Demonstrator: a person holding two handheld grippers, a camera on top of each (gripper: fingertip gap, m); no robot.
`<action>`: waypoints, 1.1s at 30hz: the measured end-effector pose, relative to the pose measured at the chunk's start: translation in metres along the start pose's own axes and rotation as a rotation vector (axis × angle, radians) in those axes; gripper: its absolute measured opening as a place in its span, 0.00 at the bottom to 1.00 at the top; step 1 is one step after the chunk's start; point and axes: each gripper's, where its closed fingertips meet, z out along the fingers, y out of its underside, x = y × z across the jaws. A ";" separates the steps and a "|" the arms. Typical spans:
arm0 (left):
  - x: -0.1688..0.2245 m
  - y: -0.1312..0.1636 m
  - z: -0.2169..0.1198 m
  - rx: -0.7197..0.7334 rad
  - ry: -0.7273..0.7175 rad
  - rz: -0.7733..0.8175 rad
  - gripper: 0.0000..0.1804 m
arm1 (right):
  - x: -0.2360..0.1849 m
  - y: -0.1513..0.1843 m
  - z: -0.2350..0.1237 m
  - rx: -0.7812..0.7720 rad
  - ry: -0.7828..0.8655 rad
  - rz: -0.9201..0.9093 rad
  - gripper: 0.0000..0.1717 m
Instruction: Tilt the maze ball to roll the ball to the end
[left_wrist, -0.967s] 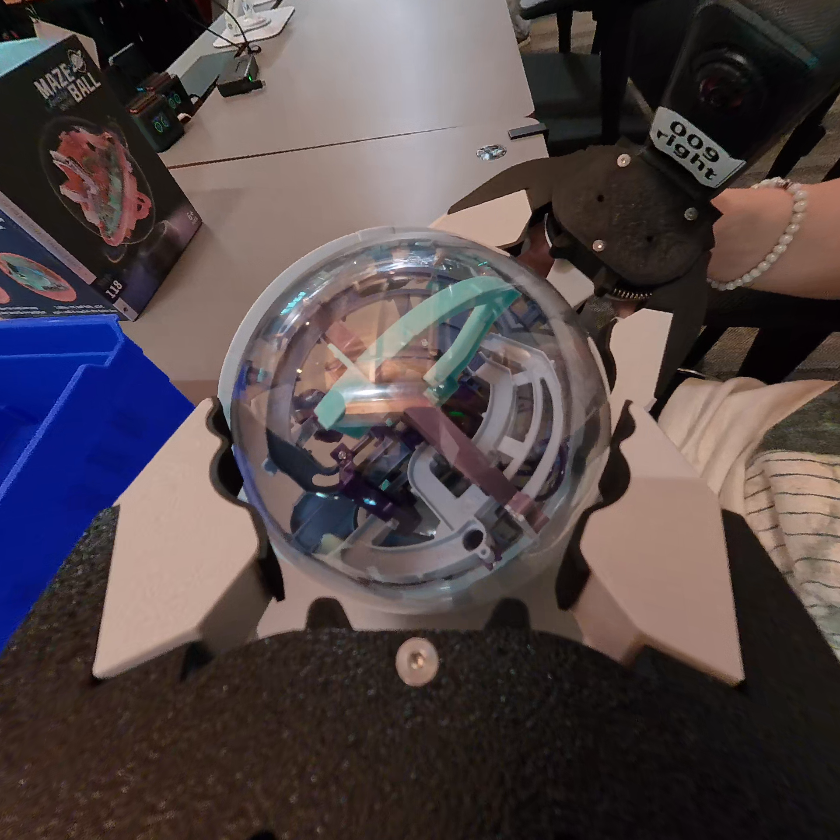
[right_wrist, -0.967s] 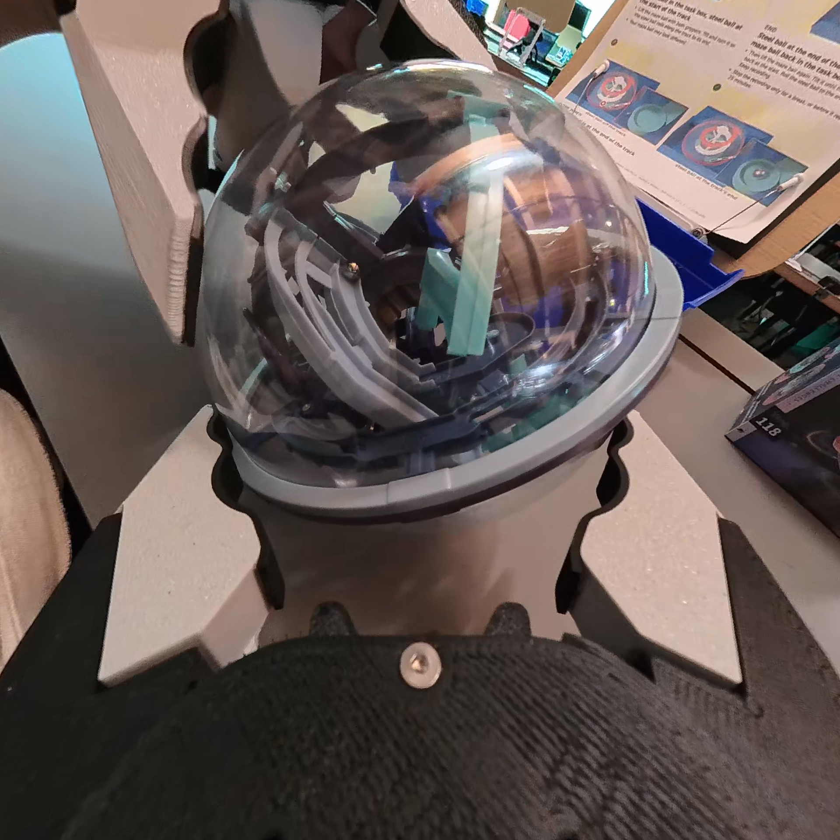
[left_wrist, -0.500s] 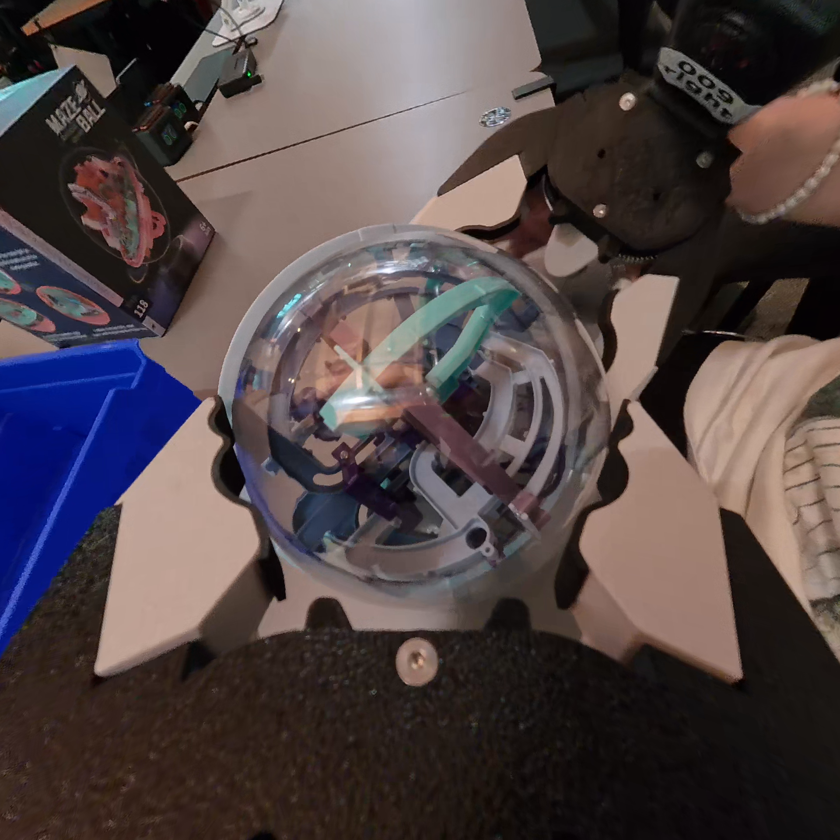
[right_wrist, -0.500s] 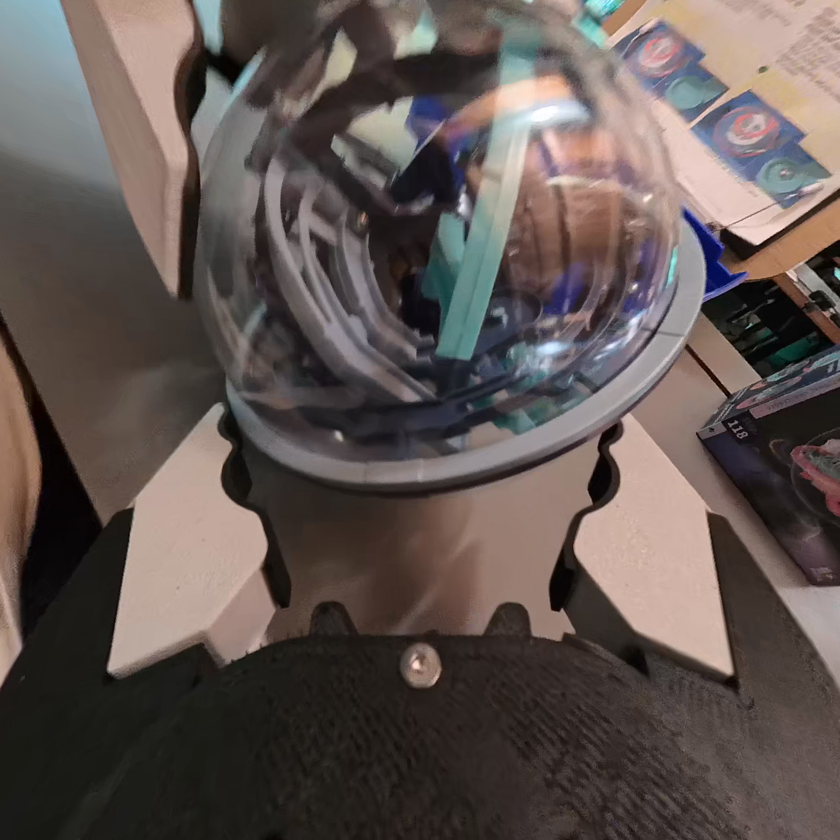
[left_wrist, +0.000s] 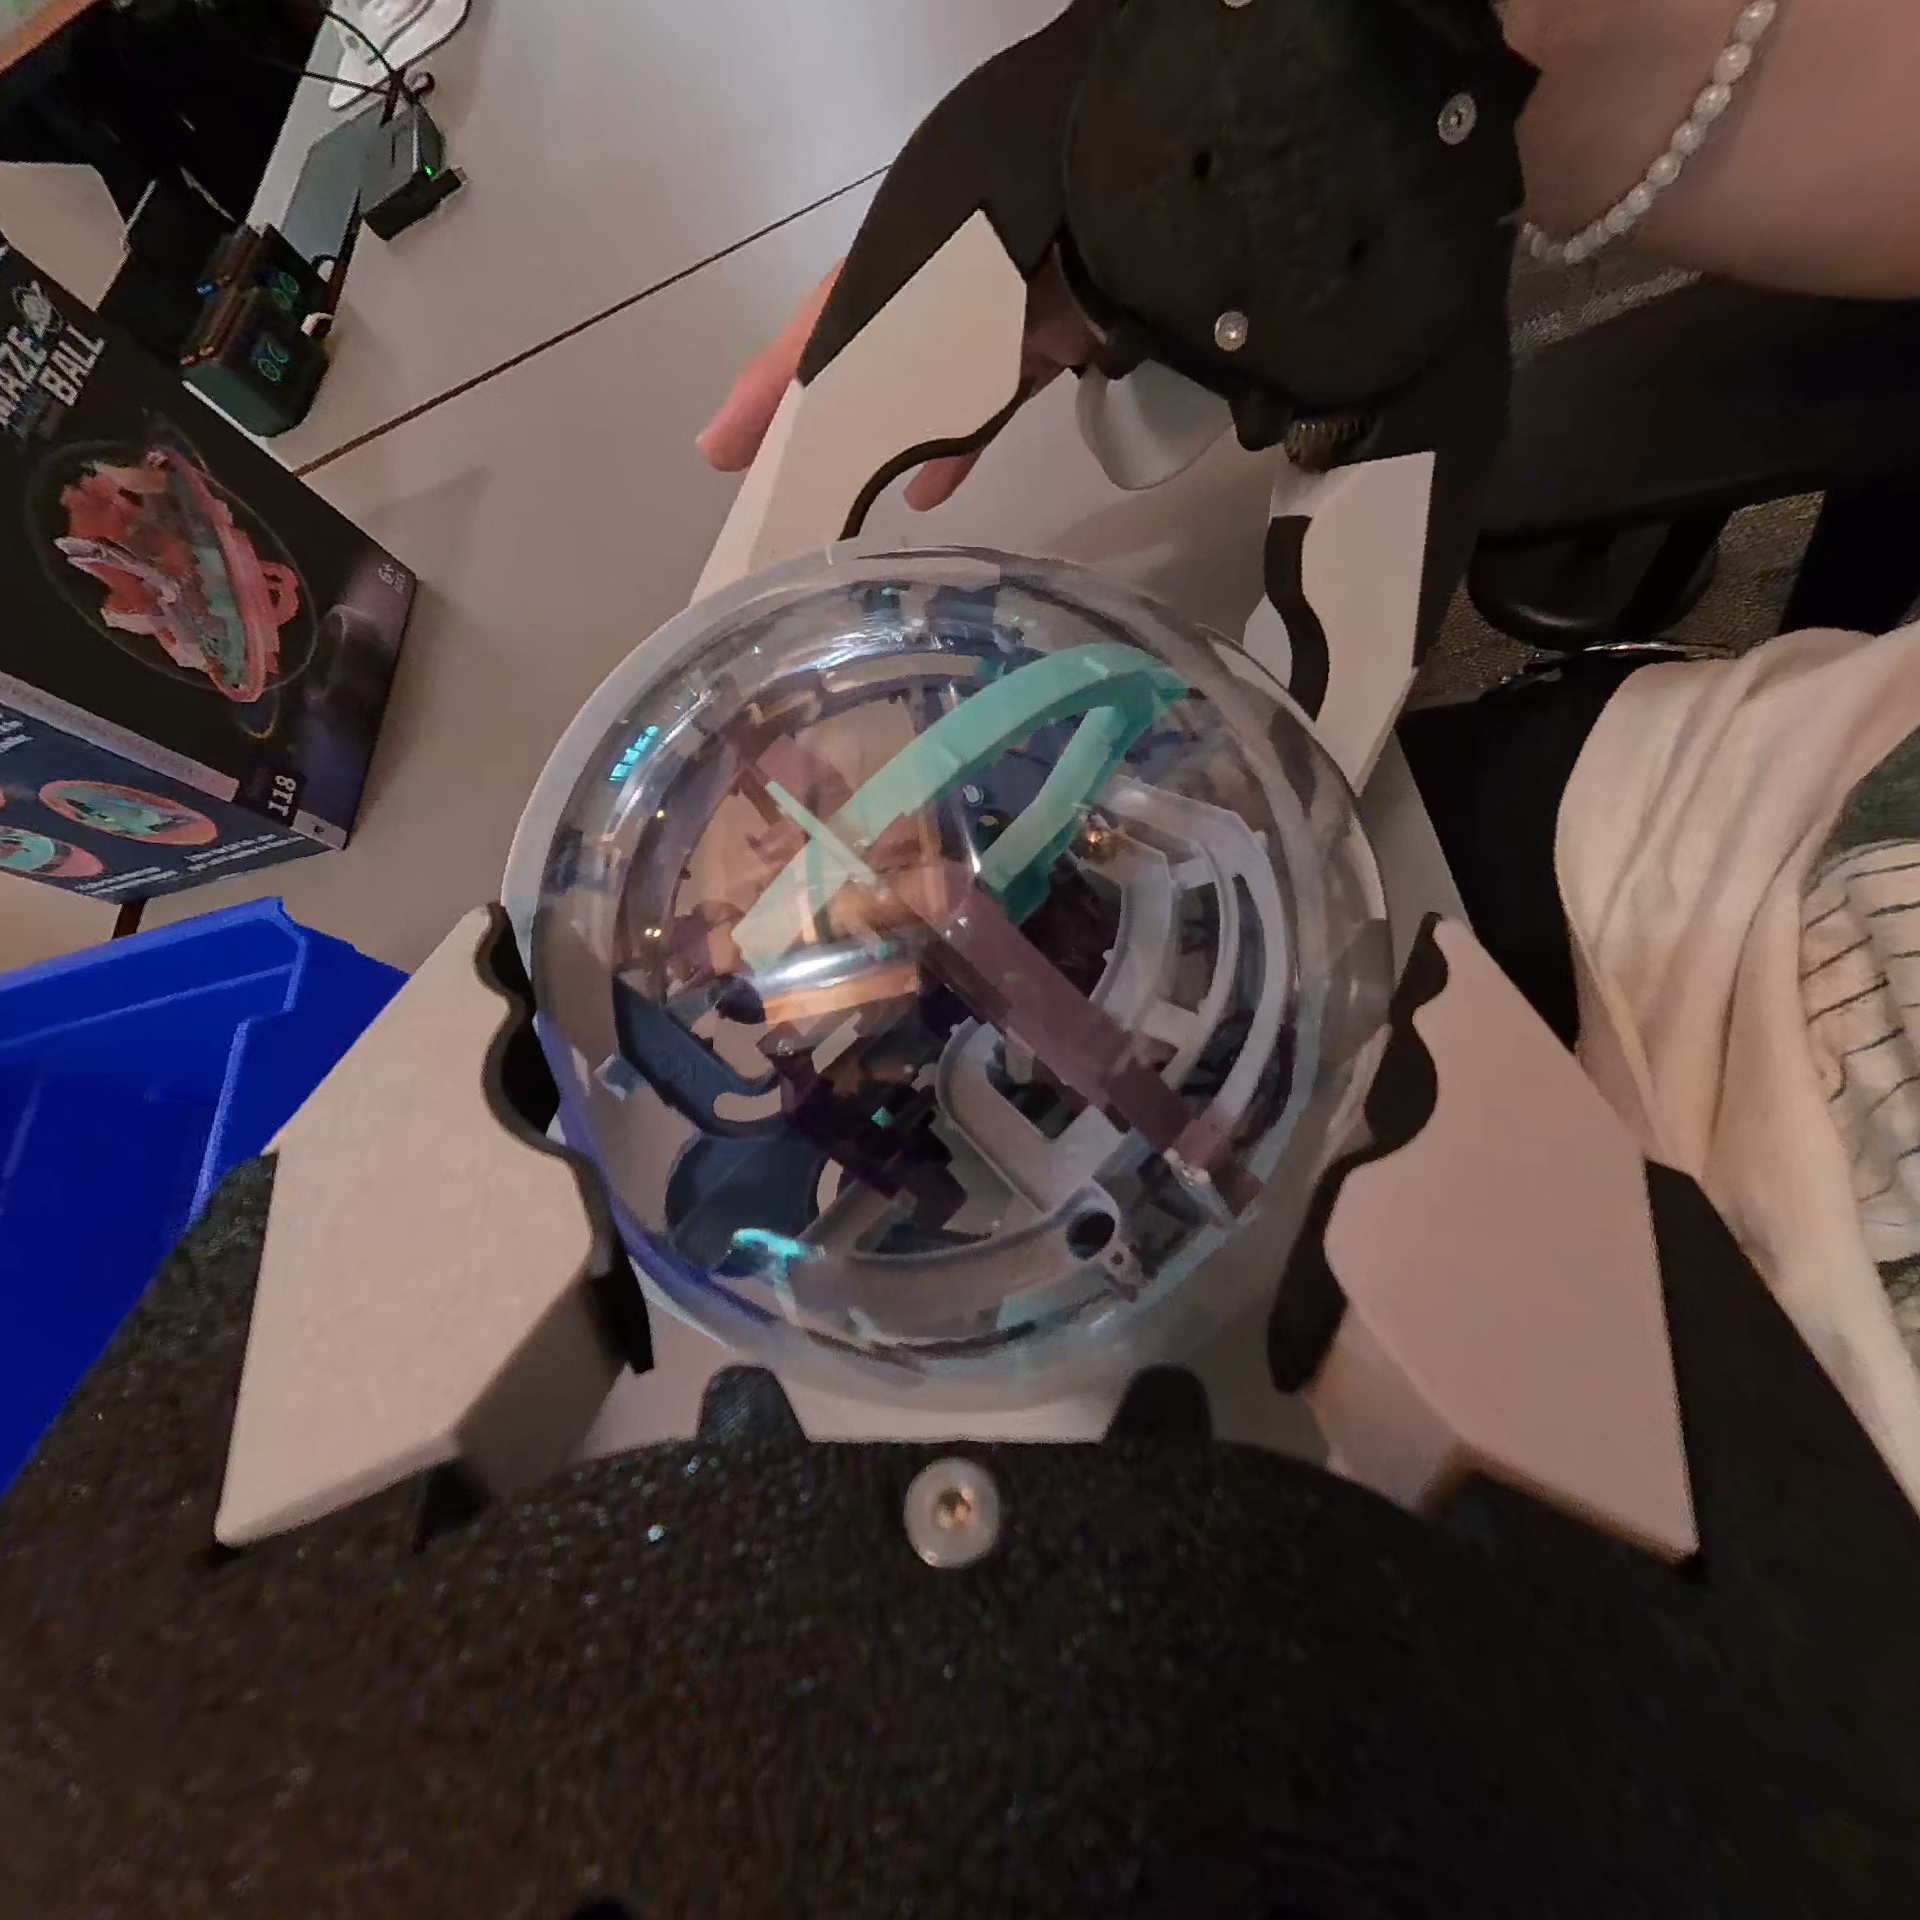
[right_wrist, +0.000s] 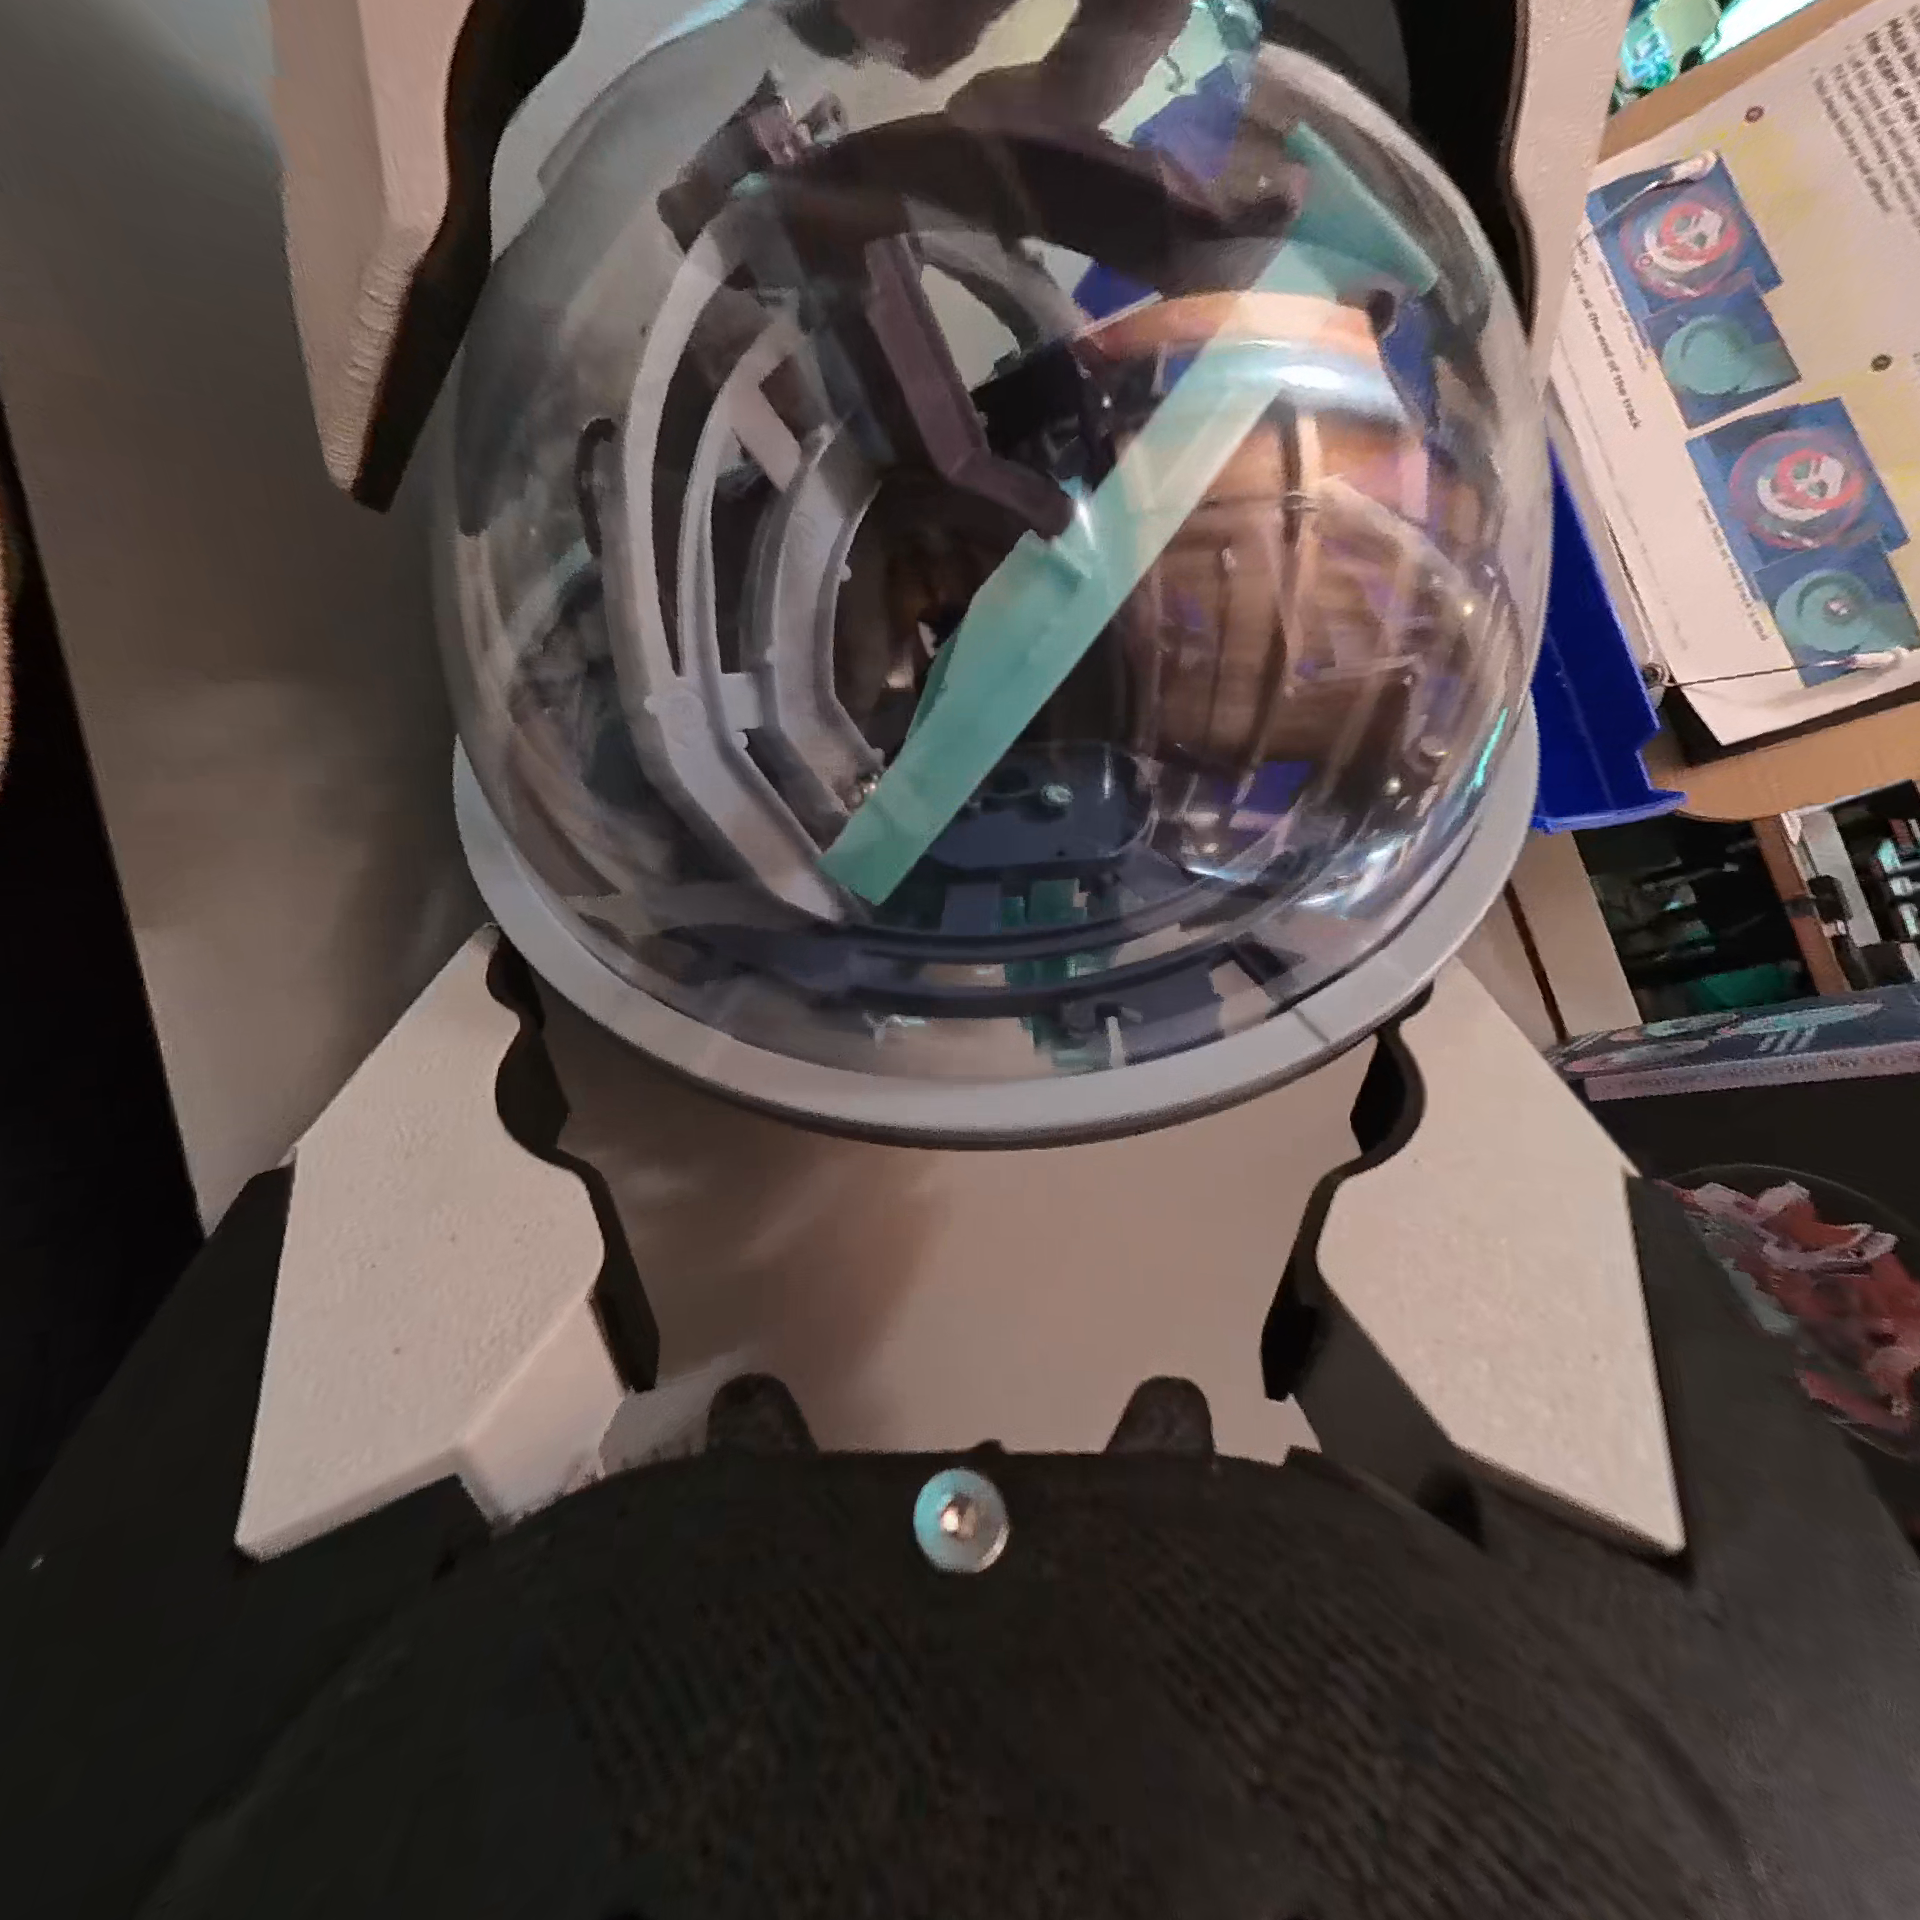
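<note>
two grippers cradle the maze ball over the surface

while the maze ball (left_wrist: 956, 977) is held up off the surface (left_wrist: 623, 239), we grip it from two sides at once: our left gripper (left_wrist: 956, 935) is spread wide with both pads against the clear dome, and our right gripper (right_wrist: 966, 1039) is just as wide, pads closed on the grey rim. we judge this crossed hold is there so the sphere can be tipped in any direction without slipping.

inside, a small steel ball (right_wrist: 862, 792) sits on the grey track beside the teal ramp (right_wrist: 1039, 644); whether that is near the end we cannot tell.

room to move is fair. a blue bin (left_wrist: 125, 1091) lies just left of our left gripper, and a dark box (left_wrist: 177, 623) rests on the surface beyond it. a leaning instruction sheet (right_wrist: 1766, 364) stands right of the dome in the right wrist view. on the other side a cream sleeve (left_wrist: 1714, 935) is near, so big tilts that way look tight.
</note>
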 end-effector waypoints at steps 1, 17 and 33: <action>0.000 0.001 -0.001 0.006 0.005 0.002 0.86 | 0.000 -0.002 0.000 0.007 0.004 -0.003 0.89; 0.000 0.004 0.001 0.072 0.125 -0.054 0.86 | 0.004 -0.016 -0.002 0.121 -0.060 -0.024 0.90; 0.001 0.018 0.009 0.098 -0.023 -0.367 0.87 | 0.007 -0.008 -0.007 0.117 0.159 0.011 0.92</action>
